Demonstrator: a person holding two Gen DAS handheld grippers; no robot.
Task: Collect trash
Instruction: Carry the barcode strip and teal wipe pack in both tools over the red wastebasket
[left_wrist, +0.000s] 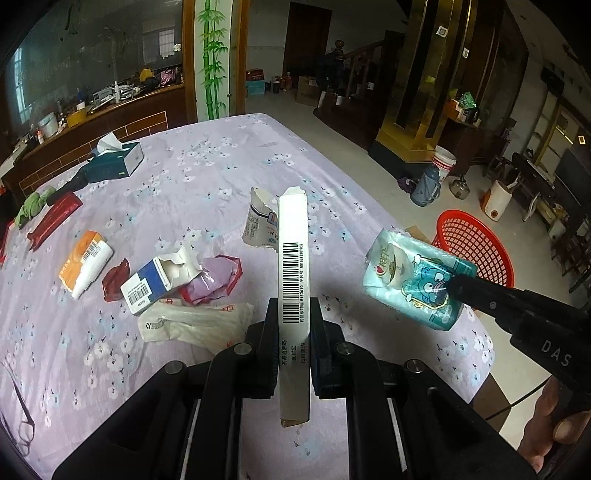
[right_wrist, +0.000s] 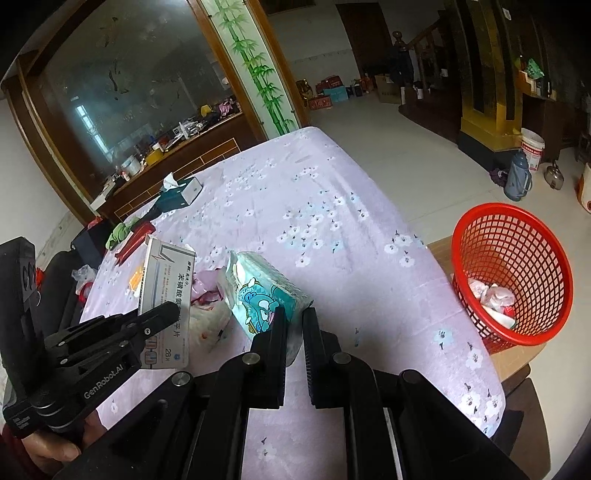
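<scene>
Since both grippers carry trash clear of the lilac floral-cloth bench (left_wrist: 207, 166), each item hangs ready for the bin. At lower centre of the left view, the left gripper (left_wrist: 294, 314) has its jaws clamped on a stiff, flat white cardboard medicine box (left_wrist: 293, 258). Rightward, the right gripper (right_wrist: 294, 317) pinches a soft, glossy teal tissue packet (left_wrist: 413, 277). At right waits the red plastic mesh basket (right_wrist: 517, 229).
</scene>
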